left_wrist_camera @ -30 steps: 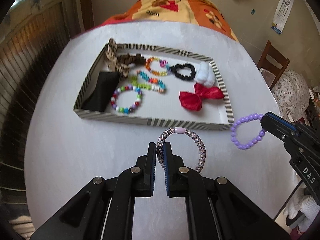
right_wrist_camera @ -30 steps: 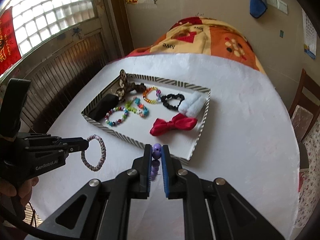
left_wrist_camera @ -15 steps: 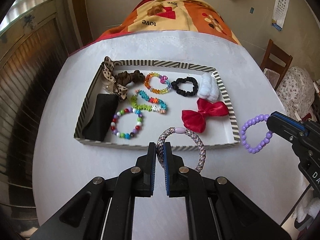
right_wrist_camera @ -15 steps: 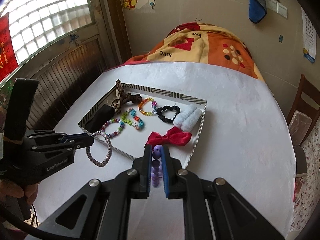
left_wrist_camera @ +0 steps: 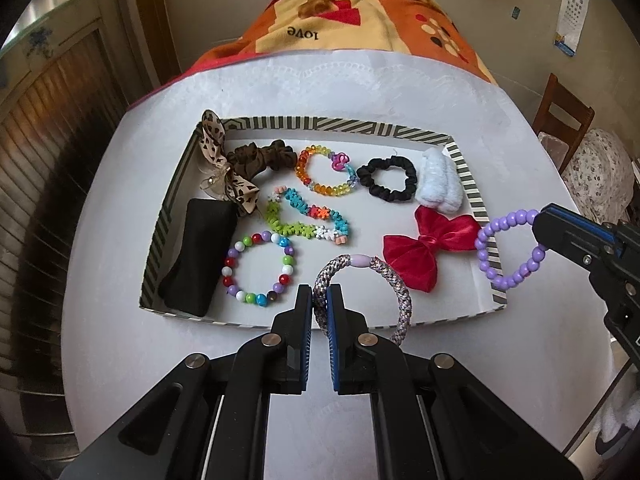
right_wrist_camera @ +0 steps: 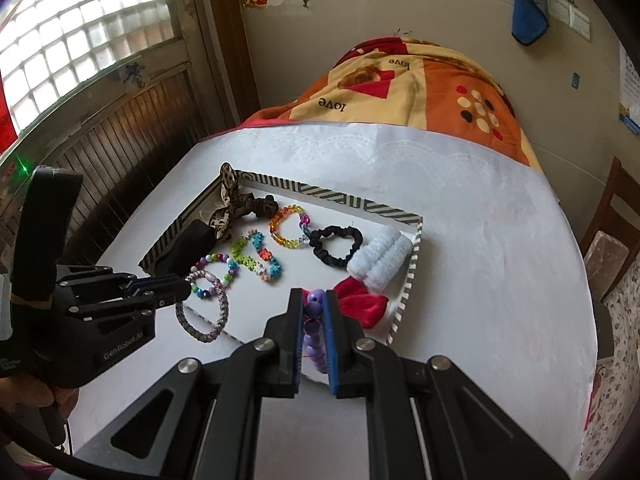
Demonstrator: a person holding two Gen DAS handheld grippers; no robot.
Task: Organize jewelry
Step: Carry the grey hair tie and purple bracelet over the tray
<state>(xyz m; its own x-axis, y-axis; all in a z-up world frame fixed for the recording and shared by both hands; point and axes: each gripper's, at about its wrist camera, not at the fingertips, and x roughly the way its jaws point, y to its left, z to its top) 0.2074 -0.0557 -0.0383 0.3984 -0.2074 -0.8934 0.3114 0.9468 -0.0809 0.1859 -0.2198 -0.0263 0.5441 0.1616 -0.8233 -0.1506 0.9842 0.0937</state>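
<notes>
A striped-rim tray sits on the white table and holds several bracelets, scrunchies and bows. My left gripper is shut on a braided grey-pink bracelet and holds it above the tray's near edge; it also shows in the right wrist view with the bracelet. My right gripper is shut on a purple bead bracelet, held above the tray's right rim; in the left wrist view the gripper and the purple bracelet are at the right.
In the tray lie a red bow, a white scrunchie, a black scrunchie, a multicolour bead bracelet, a black case and a leopard bow. An orange blanket lies beyond the table. A wooden chair stands at the right.
Both grippers have moved forward with their bracelets, from the table in front of and beside the tray to above its near and right edges.
</notes>
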